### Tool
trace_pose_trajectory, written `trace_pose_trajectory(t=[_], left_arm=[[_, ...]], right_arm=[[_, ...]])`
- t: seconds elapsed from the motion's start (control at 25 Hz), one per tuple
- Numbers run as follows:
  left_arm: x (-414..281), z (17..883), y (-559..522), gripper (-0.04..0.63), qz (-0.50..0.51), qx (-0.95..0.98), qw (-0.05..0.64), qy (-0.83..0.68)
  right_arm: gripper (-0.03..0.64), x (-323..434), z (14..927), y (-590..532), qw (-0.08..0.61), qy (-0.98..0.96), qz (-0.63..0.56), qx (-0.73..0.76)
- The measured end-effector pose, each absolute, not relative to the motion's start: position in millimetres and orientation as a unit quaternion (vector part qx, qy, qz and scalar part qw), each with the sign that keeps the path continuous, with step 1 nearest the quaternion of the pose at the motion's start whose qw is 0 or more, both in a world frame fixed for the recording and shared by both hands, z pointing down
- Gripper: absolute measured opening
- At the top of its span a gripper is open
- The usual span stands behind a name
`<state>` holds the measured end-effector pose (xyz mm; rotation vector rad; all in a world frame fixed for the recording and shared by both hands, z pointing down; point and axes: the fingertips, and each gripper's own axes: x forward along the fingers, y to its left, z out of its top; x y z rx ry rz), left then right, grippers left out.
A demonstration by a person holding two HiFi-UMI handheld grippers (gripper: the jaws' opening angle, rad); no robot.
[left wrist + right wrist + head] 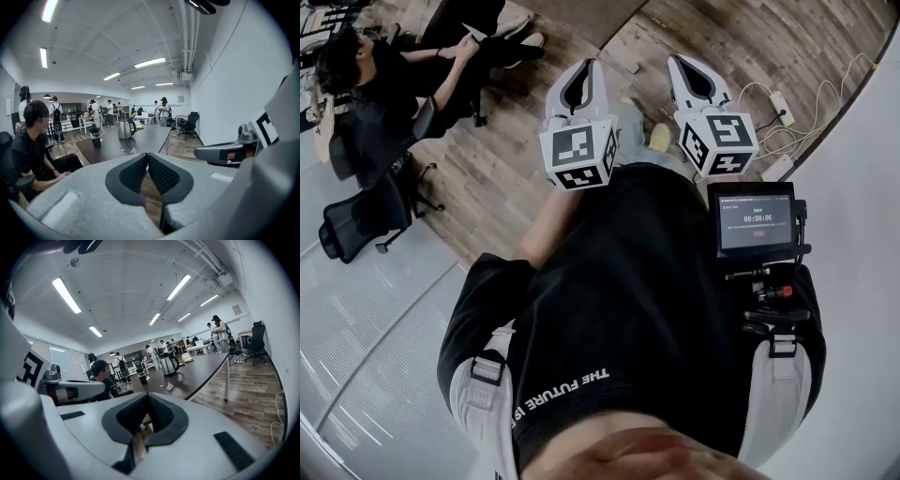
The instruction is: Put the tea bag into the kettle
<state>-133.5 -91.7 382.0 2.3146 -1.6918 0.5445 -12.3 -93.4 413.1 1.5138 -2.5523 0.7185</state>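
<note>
1. Tea bag [168,386], a small pale paper sachet, is seen lying flat on the dark matt bench [204,370], just in front of the rounded stainless-steel kettle [168,364] with its black handle; a black cylindrical tumbler [141,375] stands near by
2. The left hand-held gripper [148,154], pale moulded plastic with black ribbed pads, is pressed together at the tips with nothing between them
3. The right hand-held gripper [147,395], of the same make, is likewise closed and empty
4. Both are held before the person's body over the brown wooden plank floor [487,159], well apart from the bench
5. The step in hand is judged to be the approach: the bench should be neared first, and one pair of jaws spread before being lowered over the tea bag
6. The thin, limp paper is best pinched lightly at a raised edge or by its string, so that nothing is torn
7. Whether the kettle lid is up cannot be told, and this should be checked before the drop
</note>
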Motion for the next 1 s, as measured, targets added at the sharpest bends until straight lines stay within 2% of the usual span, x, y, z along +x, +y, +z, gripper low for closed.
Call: trace_pose_trajectory(t=[1.0], left_arm=[[-121, 379, -106, 0.015, 0.164, 0.804, 0.085, -0.566]], right_arm=[[0.005, -1, 408, -101, 0.042, -0.834, 0.211, 0.508]])
